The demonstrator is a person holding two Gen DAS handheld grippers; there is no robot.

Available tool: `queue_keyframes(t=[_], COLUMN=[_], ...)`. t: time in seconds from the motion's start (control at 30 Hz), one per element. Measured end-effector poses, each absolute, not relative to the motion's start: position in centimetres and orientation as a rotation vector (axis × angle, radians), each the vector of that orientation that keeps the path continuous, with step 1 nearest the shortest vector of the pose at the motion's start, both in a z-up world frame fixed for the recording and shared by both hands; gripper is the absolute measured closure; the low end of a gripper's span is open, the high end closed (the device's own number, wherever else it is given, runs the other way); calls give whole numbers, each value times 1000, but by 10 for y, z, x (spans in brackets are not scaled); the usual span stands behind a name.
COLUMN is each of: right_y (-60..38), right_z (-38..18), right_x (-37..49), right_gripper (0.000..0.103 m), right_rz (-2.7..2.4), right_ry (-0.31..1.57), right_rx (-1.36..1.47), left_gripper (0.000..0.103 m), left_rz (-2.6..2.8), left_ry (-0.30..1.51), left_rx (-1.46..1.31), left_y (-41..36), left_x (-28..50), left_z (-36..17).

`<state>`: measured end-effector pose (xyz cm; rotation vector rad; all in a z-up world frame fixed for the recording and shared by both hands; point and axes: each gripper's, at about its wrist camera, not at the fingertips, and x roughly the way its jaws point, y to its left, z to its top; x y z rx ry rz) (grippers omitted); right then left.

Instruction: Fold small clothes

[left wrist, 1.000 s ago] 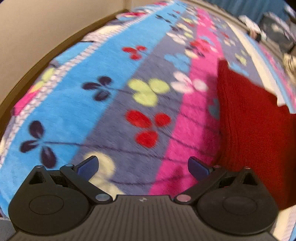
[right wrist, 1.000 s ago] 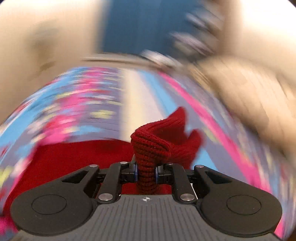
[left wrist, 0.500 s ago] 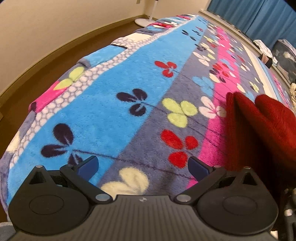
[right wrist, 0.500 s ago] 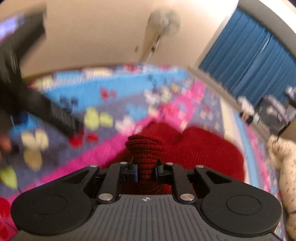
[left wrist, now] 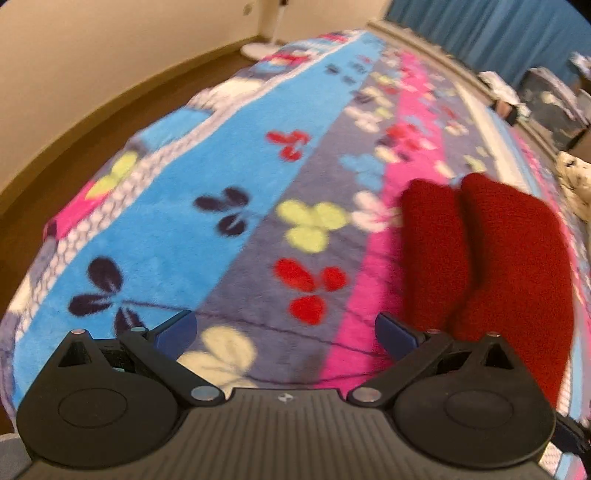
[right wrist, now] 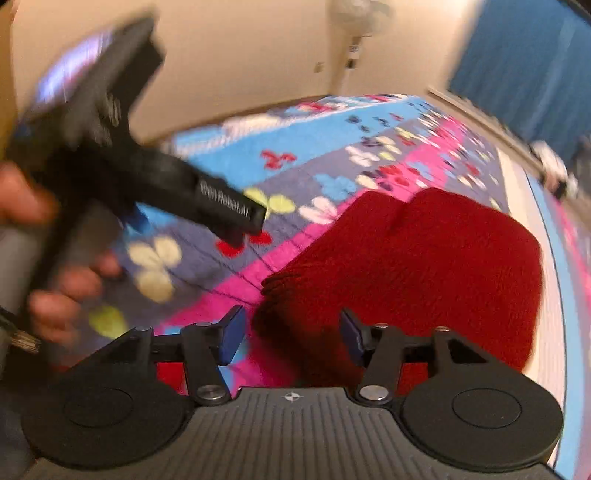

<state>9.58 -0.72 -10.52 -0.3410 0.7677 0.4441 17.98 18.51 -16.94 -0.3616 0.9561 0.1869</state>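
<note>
Nearest in right wrist view: right gripper (right wrist: 291,338), jaws opening, blue pads clear of the knit on both sides, w/ the near rolled edge of the red knit garment (right wrist: 417,266) lying between them but not pinched. Left gripper (left wrist: 284,332) in its own view w/ jaws spread wide, nothing between them, only blanket beneath; same tool seen blurred at left of right wrist view, gripped by a hand (right wrist: 62,291). Red knit garment (left wrist: 491,266) just right of the left gripper's right pad, resting flat on the bed, folded over on itself: thick fuzzy knit, deep red, two rounded lobes at the far end w/ a crease running lengthwise between them, near edge bunched into a ribbed roll. Lying mostly on the pink stripe and the paler stripes beyond it. Fleece blanket (left wrist: 229,192) covering the bed: lengthwise stripes of bright blue, grey-purple, pink, w/ a pebble-pattern white border at left; clover-like flower prints in navy, yellow-green, red, cream, pale blue. Further right, a cream spotted fabric (left wrist: 574,177) at the bed's edge, kind unclear. Beyond the bed: brown floor strip, beige wall (left wrist: 92,55), round white base of a stand (left wrist: 258,48) on the floor near the corner, blue curtains (left wrist: 480,29) at the far side, dark cluttered items at far right, too blurred to identify.
</note>
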Motion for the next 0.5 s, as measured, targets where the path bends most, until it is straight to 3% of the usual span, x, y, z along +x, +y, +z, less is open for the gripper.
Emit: queue_keyframes(t=[0.2,0.27,0.33,0.5], right_y=[-77,-104,-134,-182], right_z=[-62,-52,-45,-50], right_x=[84,105,131,222], right_gripper=[46,55,74,78], right_rz=[258,195,168,155], right_ry=[665,638,654,707], right_rx=[-267,-241,-204,-145], left_gripper=[0,0,0,0], left_rz=[84,82,91,147], left_ry=[880,883,903,1005], left_rx=[-267,-233,-203,-163], left_y=[137,121,110,100], left_x=[180,186,195,211], left_z=[-122,-116,-116,-137])
